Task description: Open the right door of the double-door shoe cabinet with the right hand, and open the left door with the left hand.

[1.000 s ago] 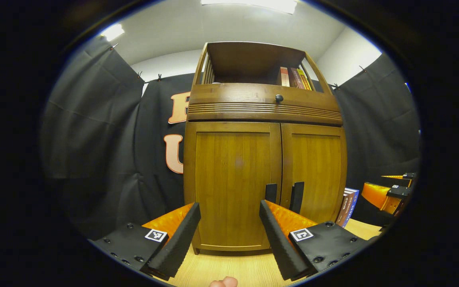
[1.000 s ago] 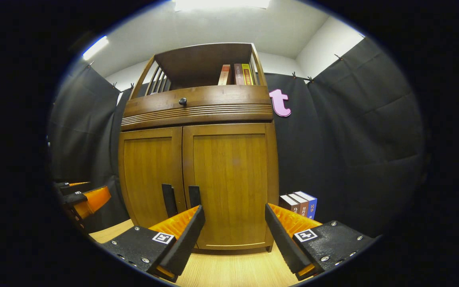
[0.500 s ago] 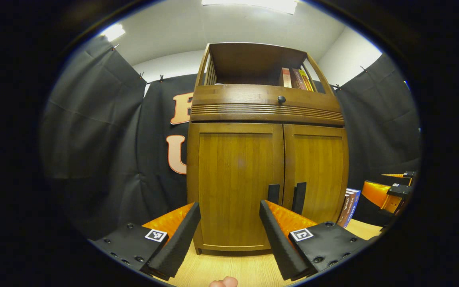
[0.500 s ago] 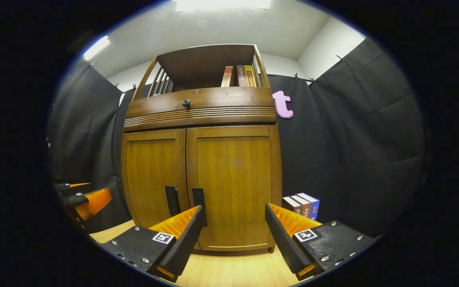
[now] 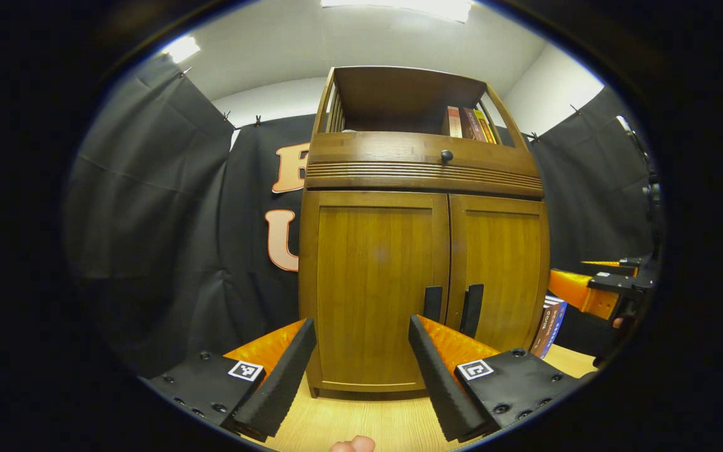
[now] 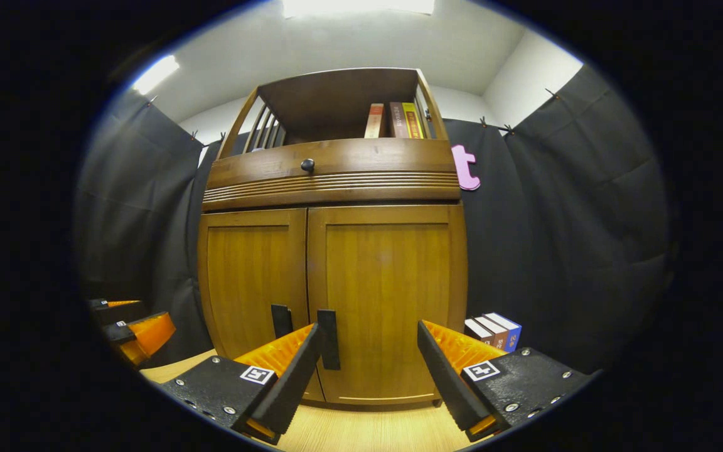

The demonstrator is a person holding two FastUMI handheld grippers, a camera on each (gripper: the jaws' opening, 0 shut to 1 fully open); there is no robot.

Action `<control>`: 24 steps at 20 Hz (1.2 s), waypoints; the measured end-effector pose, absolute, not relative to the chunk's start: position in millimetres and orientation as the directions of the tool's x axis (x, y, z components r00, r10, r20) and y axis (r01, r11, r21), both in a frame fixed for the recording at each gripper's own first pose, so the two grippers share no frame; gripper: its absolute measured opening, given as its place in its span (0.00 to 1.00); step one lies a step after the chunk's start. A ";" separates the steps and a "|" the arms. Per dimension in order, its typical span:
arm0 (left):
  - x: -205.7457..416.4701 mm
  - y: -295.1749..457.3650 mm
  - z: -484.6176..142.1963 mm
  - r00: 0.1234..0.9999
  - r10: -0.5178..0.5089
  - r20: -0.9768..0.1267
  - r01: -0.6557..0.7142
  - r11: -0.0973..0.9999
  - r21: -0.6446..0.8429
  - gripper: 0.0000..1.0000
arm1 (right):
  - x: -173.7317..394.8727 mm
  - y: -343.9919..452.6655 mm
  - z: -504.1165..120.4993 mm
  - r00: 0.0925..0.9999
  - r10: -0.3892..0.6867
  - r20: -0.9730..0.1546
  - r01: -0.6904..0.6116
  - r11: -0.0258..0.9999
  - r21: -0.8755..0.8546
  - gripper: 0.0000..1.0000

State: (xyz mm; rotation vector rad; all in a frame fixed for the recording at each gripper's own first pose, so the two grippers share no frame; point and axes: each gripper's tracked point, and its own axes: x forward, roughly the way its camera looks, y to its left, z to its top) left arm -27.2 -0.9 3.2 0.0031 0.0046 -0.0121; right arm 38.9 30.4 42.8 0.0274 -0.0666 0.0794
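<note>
your left gripper [image 5: 361, 342] hangs with its fingers spread wide and nothing between them. ahead of it stands the shoe cabinet [image 5: 424, 251] on the wooden table [image 5: 361, 424], both doors shut. the left door [image 5: 374, 289] fills the gap between your fingers, and the left handle [image 5: 432, 304] sits just above the tip of your right-side finger, not touching it. the right handle [image 5: 472, 309] is just beyond that, on the right door [image 5: 499, 270]. off past your right-side finger you see your right gripper [image 5: 594, 290] near the cabinet's far edge.

your right gripper [image 6: 368, 342] is also wide open and holds nothing. the right door [image 6: 386, 301] lies between its fingers. the right handle [image 6: 329, 339] stands right at the tip of your left-side finger; you cannot tell whether they touch. the left handle [image 6: 282, 320] is just past it, on the left door [image 6: 251, 282]. your left gripper [image 6: 139, 329] shows low beyond your left-side finger. a few books [image 6: 493, 329] stand just past your right-side finger.
</note>
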 end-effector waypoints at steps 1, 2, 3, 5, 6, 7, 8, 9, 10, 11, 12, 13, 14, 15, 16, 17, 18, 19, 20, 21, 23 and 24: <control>-28.0 0.3 2.7 1.000 -0.008 -0.008 0.008 1.000 0.001 0.97 | 47.8 39.2 44.3 0.993 0.098 0.063 -0.099 0.995 0.028 0.94; -29.2 1.9 1.7 1.000 -0.004 -0.014 0.004 1.000 -0.002 0.97 | 56.2 49.1 46.0 0.991 0.121 0.063 -0.124 0.992 0.033 0.94; -30.8 2.7 1.6 1.000 -0.003 -0.017 0.003 1.000 -0.006 0.97 | 66.2 58.3 48.1 0.988 0.141 0.065 -0.143 0.989 0.030 0.94; -32.7 4.6 3.5 1.000 0.004 -0.018 -0.004 1.000 -0.005 0.96 | 89.4 68.4 42.5 0.987 0.146 0.064 -0.147 0.989 0.006 0.94; -34.5 7.4 3.6 1.000 0.012 -0.016 -0.012 1.000 -0.002 0.96 | 102.0 70.2 38.9 0.988 0.135 0.071 -0.135 0.991 -0.008 0.94; -36.9 10.1 5.3 1.000 0.020 -0.014 -0.020 1.000 0.001 0.96 | 114.5 72.3 30.0 0.991 0.120 0.066 -0.119 0.993 -0.022 0.94; -39.0 12.2 7.4 1.000 0.026 -0.010 -0.026 1.000 0.001 0.96 | 125.7 76.0 20.7 0.992 0.115 0.057 -0.113 0.993 -0.030 0.94; -41.3 14.7 10.6 0.999 0.032 -0.005 -0.032 0.999 0.001 0.96 | 138.7 80.3 7.8 0.993 0.114 0.033 -0.113 0.993 -0.037 0.94; -43.0 15.7 12.5 0.999 0.037 0.001 -0.037 0.999 0.004 0.96 | 149.0 84.8 -4.3 0.993 0.117 0.010 -0.117 0.992 -0.037 0.94; -43.9 17.0 14.5 0.999 0.043 0.007 -0.043 0.999 0.006 0.96 | 157.5 86.9 -11.5 0.993 0.119 -0.005 -0.119 0.992 -0.032 0.94; -44.7 19.7 15.5 0.999 0.048 0.009 -0.048 0.999 0.007 0.95 | 165.6 89.5 -19.3 0.993 0.119 -0.025 -0.119 0.992 -0.029 0.97; -45.4 21.5 16.0 0.999 0.054 0.008 -0.054 0.999 0.006 0.95 | 172.2 89.3 -27.4 0.993 0.115 -0.035 -0.115 0.993 -0.026 0.94; -46.2 23.2 15.7 0.998 0.056 0.005 -0.056 0.998 0.004 0.96 | 178.9 88.9 -32.8 0.993 0.108 -0.043 -0.109 0.994 -0.024 1.00; -46.4 23.1 15.5 0.998 0.060 0.004 -0.060 0.998 0.004 0.97 | 183.5 88.8 -37.7 0.993 0.105 -0.048 -0.106 0.994 -0.019 0.93; -46.7 23.1 15.3 0.998 0.062 0.004 -0.062 0.998 0.004 0.98 | 187.2 89.0 -41.4 0.993 0.103 -0.052 -0.104 0.995 -0.011 0.99; -46.4 23.5 15.4 0.998 0.064 0.004 -0.064 0.998 0.005 0.95 | 191.1 88.9 -44.5 0.993 0.101 -0.055 -0.101 0.995 -0.002 0.95; -46.9 24.4 15.2 0.998 0.067 0.003 -0.067 0.998 0.006 0.96 | 194.6 87.9 -47.3 0.993 0.099 -0.056 -0.099 0.995 0.005 0.92; -46.9 25.3 15.4 0.998 0.069 0.004 -0.069 0.998 0.007 0.98 | 198.2 88.1 -49.4 0.993 0.100 -0.060 -0.099 0.995 0.008 0.99; -47.0 25.2 15.4 0.998 0.069 0.004 -0.069 0.998 0.008 0.95 | 202.0 89.1 -51.1 0.993 0.101 -0.064 -0.101 0.995 0.010 0.90; -47.1 25.0 15.7 0.998 0.068 0.004 -0.068 0.998 0.009 0.95 | 206.1 90.2 -52.2 0.993 0.102 -0.067 -0.101 0.995 0.012 0.88; -45.4 25.8 17.0 0.998 0.065 0.012 -0.065 0.998 0.016 0.97 | 212.7 91.2 -55.0 0.993 0.100 -0.071 -0.099 0.995 0.015 0.69; -44.9 26.4 17.3 0.998 0.065 0.015 -0.065 0.998 0.021 0.95 | 213.9 92.6 -55.3 0.992 0.108 -0.070 -0.107 0.994 0.019 0.65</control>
